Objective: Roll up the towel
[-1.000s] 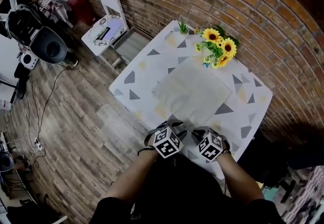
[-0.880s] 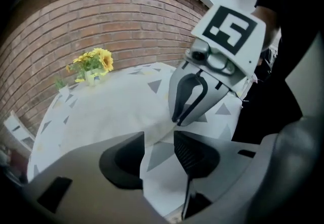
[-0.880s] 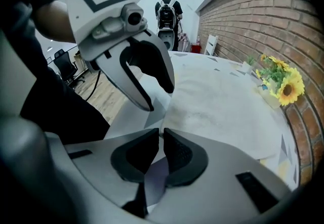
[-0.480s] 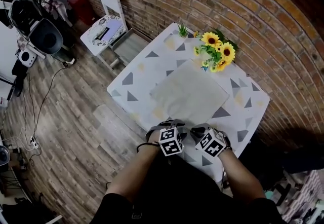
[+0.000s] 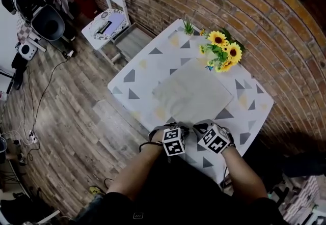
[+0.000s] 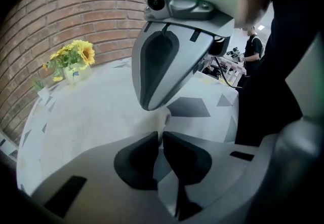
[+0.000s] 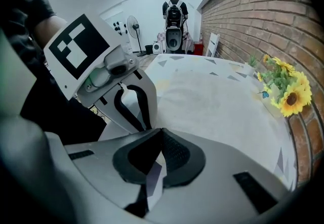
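Towel (image 5: 191, 94) is lying flat on the patterned table (image 5: 137, 74), just beside the sunflowers (image 5: 224, 51). At its edge farthest from the sunflowers, the left gripper (image 6: 161, 139) is closing its jaws on a pinch of cloth, and the right gripper (image 7: 161, 139) is pressing its jaws together.

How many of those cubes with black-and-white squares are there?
2, side by side above the table's near edge: the left cube and the right cube. None seems hidden.
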Tool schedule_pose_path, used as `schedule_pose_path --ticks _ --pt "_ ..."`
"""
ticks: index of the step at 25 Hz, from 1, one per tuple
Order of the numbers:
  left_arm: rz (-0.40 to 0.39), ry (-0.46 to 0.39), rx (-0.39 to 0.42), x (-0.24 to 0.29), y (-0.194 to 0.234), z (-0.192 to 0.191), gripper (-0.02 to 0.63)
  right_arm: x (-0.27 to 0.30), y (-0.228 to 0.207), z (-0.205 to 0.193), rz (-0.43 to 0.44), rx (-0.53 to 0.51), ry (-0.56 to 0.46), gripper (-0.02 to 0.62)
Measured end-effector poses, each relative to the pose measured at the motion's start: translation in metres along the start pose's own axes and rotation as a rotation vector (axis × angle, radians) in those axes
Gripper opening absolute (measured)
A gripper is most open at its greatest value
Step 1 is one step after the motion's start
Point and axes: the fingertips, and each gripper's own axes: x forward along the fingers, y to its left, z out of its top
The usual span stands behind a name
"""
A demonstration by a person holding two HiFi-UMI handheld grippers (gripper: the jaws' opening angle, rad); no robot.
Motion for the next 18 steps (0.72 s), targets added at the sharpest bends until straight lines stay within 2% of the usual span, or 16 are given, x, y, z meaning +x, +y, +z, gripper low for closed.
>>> schedule_pose_path --ticks 6,11,14,16,18 --pt "-0.019 -0.012 -0.043 0.002 0.0 -0.002 0.038 0.002 -0.007 -0.006 -0.013 0.003 0.02 0.017" --pt "-0.045 -0.03 -0.115 0.002 0.003 -0.002 0.035 -0.009 0.007 0.0 0.035 -0.025 -0.046 0.064" --pt "-0.063 -0.045 -0.172 0.002 0.006 -0.002 0.035 -0.004 0.015 -0.006 0.058 -0.047 -0.034 0.072" --pt "-0.071 -0.056 -0.208 0.002 0.007 -0.002 0.035 0.003 0.014 -0.011 0.052 -0.045 -0.008 0.072" --pt "-0.058 -0.049 -0.206 0.0 0.008 -0.002 0.035 0.011 0.004 -0.011 0.02 -0.022 0.001 0.049"
